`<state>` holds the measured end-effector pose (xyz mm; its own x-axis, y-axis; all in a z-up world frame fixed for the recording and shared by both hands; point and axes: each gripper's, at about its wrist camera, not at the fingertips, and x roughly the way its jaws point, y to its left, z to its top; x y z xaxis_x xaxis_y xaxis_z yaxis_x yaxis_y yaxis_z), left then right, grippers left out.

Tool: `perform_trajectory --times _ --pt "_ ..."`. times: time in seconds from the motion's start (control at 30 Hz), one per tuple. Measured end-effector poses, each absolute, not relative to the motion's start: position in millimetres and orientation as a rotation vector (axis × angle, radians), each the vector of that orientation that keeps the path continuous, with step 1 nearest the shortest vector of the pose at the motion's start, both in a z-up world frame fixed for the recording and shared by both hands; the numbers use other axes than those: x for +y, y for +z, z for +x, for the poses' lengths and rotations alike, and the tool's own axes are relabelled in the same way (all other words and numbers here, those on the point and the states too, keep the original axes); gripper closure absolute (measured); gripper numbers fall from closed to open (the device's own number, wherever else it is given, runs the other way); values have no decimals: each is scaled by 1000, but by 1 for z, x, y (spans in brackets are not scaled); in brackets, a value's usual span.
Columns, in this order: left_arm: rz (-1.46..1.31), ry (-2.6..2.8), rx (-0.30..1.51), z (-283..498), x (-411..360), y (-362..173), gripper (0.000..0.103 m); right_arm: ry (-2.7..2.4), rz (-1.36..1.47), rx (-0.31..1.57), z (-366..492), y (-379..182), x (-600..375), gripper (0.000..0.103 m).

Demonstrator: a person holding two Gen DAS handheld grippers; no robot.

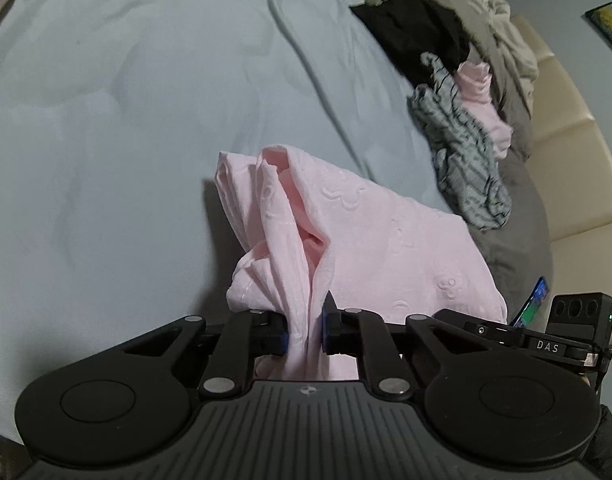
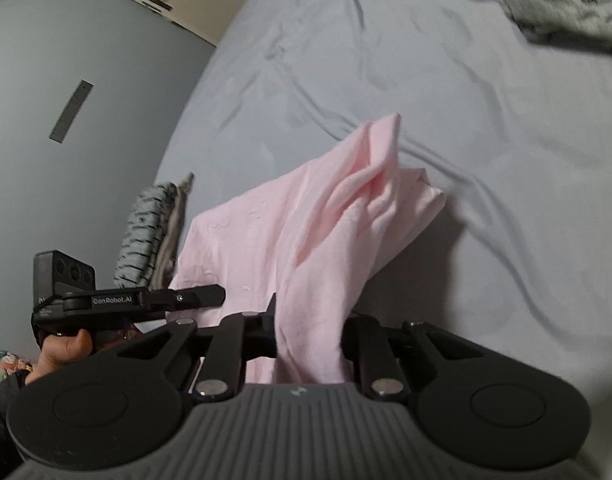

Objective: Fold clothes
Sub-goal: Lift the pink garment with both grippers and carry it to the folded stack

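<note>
The pink garment (image 1: 345, 232) is pinched by both the left gripper (image 1: 306, 330) and right gripper (image 2: 307, 334), stretched between them, hanging forward onto the bed sheet (image 1: 126, 120)

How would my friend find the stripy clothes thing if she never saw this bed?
Start with the big pale blue bed sheet. Follow it to the messy pile of clothes along its edge, beside the cream headboard. The stripy garment is at the near end of that pile, crumpled, touching a small pink piece: it alone is grey with dark stripes.
</note>
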<state>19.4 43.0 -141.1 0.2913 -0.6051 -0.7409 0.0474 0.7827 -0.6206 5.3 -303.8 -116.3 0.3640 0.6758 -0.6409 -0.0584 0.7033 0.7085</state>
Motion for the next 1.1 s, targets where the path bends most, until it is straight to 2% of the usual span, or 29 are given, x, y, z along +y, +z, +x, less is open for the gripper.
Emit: perform_trajectory --times 0.7,1.1 --pt "-559 -450 1101 5 76 -95 92 544 580 1040 6 -70 -267 85" --pt "-611 -360 965 11 173 -46 92 641 505 1005 51 -35 -178 85"
